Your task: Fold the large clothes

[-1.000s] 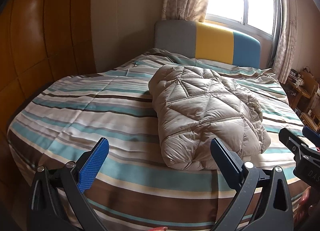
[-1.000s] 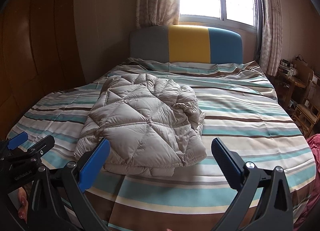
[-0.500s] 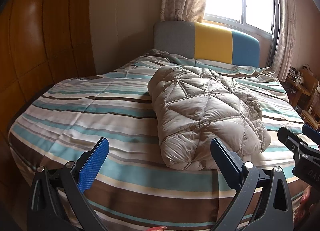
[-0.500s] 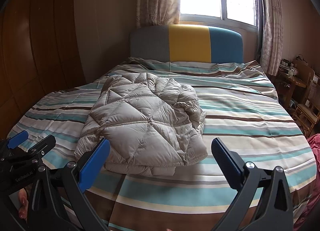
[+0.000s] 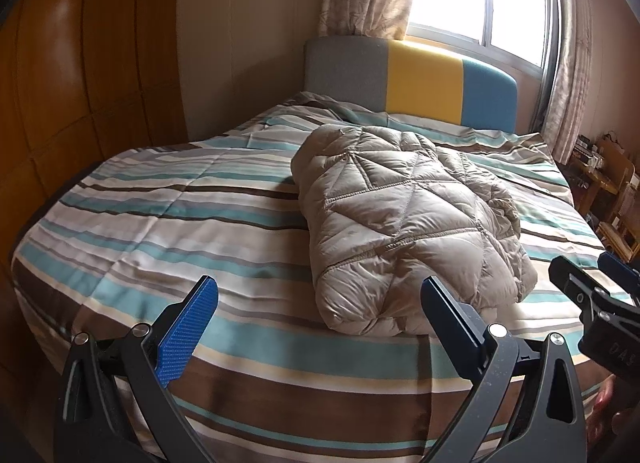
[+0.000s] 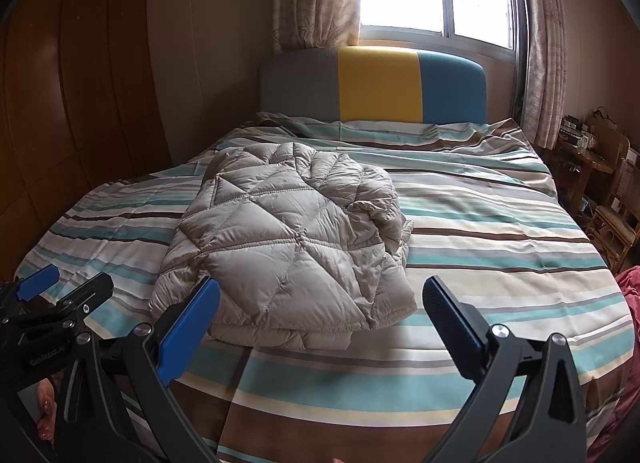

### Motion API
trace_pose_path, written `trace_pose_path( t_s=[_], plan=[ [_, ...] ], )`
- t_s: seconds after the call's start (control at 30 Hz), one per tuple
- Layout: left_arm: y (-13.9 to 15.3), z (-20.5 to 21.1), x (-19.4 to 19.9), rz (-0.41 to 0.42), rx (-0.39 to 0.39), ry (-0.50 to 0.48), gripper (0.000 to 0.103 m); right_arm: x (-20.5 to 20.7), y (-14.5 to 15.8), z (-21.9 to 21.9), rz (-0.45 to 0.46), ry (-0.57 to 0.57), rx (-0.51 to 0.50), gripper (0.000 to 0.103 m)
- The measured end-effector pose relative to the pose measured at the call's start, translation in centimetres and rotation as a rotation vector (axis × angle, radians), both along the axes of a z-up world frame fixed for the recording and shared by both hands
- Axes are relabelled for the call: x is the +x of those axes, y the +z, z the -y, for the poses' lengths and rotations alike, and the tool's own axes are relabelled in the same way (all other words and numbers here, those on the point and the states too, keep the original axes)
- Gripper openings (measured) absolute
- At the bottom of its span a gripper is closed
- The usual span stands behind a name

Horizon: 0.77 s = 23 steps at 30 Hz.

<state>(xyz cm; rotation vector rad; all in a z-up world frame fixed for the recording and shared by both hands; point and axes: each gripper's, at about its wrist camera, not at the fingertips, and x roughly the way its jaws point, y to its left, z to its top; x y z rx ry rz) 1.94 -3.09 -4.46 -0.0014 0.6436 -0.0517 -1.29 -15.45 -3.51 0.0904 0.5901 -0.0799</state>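
A beige quilted puffer jacket (image 5: 404, 223) lies folded into a compact bundle on the striped bed (image 5: 160, 215); it also shows in the right wrist view (image 6: 288, 243). My left gripper (image 5: 320, 305) is open and empty, held back over the bed's near edge, short of the jacket. My right gripper (image 6: 320, 305) is open and empty, also near the foot of the bed, just short of the bundle. Each gripper shows at the edge of the other's view: the right gripper (image 5: 592, 291) and the left gripper (image 6: 60, 291).
A grey, yellow and blue headboard (image 6: 372, 83) stands under a bright window with curtains. A wooden wardrobe (image 5: 80, 83) lines the left side. Wooden furniture (image 6: 600, 167) stands at the right. A red cloth (image 6: 630, 283) lies at the bed's right edge.
Both grippers have drifted back and up very slightly; the jacket has not moved and both grippers stay open.
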Motion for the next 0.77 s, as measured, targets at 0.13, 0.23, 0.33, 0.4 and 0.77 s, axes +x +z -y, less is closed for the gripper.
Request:
trace_pose_path(
  t_s=[0.13, 0.23, 0.33, 0.4, 0.77],
  plan=[
    [-0.2, 0.1, -0.1, 0.0, 0.002, 0.008, 0.1, 0.0, 0.0, 0.0, 0.001, 0.001, -0.001, 0.101],
    [-0.5, 0.1, -0.2, -0.008, 0.003, 0.023, 0.1, 0.1, -0.2, 0.0, -0.006, 0.001, 0.004, 0.101],
    [-0.8, 0.2, -0.1, -0.02, 0.003, 0.025, 0.1, 0.3, -0.5, 0.2, -0.016, 0.0, 0.011, 0.101],
    [-1.0, 0.2, 0.0, -0.025, 0.002, 0.023, 0.1, 0.4, -0.8, 0.4, -0.021, -0.004, 0.019, 0.101],
    [-2.9, 0.8, 1.8, -0.066, 0.067, 0.014, 0.1, 2.1, -3.0, 2.5, -0.072, -0.035, 0.054, 0.101]
  ],
)
